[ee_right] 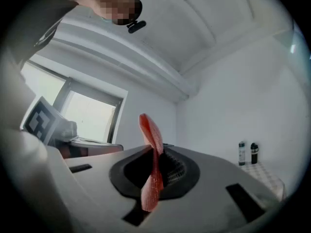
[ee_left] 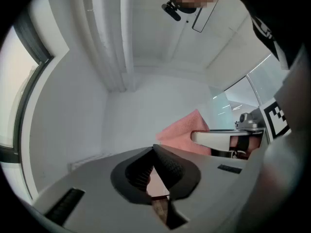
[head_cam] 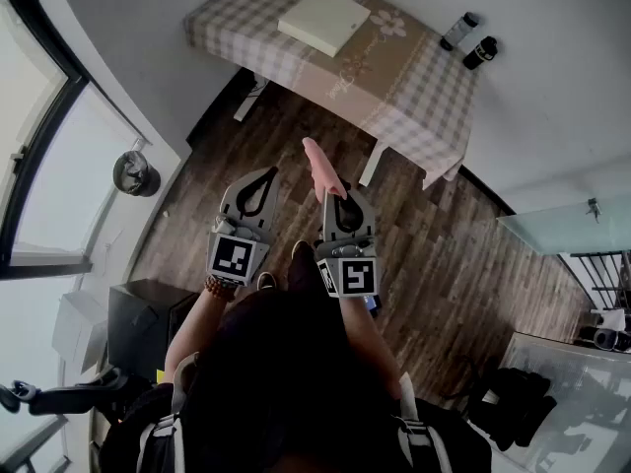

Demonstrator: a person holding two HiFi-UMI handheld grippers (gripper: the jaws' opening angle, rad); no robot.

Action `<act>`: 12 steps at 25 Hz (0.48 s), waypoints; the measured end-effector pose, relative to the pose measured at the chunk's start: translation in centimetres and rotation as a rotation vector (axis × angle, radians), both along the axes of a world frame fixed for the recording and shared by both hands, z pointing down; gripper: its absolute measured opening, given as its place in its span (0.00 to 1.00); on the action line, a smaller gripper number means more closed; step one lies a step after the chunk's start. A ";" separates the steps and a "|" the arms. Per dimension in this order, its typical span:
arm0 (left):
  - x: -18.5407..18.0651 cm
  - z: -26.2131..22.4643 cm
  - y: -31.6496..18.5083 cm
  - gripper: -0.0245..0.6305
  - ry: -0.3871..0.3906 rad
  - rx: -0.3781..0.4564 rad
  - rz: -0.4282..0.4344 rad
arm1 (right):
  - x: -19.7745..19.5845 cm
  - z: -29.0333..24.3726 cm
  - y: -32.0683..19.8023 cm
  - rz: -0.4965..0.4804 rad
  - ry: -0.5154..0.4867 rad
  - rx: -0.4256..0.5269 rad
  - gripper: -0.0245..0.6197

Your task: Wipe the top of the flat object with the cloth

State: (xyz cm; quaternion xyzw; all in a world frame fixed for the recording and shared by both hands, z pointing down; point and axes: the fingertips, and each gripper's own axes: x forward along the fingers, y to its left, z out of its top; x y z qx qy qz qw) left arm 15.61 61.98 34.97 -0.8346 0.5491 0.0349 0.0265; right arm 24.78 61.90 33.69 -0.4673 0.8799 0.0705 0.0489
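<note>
A pale flat box [head_cam: 324, 21] lies on a table with a checked cloth [head_cam: 246, 42], far ahead of me in the head view. My right gripper [head_cam: 336, 196] is shut on a pink cloth [head_cam: 319, 163], which sticks out forward from its jaws. In the right gripper view the cloth [ee_right: 152, 154] stands as a thin red strip pinched between the jaws. My left gripper [head_cam: 264, 177] is shut with nothing in it, held beside the right one over the wooden floor. From the left gripper view the pink cloth [ee_left: 182, 132] shows to the right of the left gripper [ee_left: 156, 165].
Two dark bottles [head_cam: 469, 41] stand on the floor by the wall, right of the table, and show as bottles [ee_right: 247, 153] in the right gripper view. A window [head_cam: 39, 166] runs along the left. A round lamp [head_cam: 134, 173] sits near it. Dark bags [head_cam: 518, 402] lie at lower right.
</note>
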 end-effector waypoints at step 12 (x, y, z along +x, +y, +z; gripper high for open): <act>-3.9 3.3 -14.6 0.02 -0.054 -0.058 -0.069 | -3.4 2.5 -15.6 -0.211 -0.109 -0.069 0.06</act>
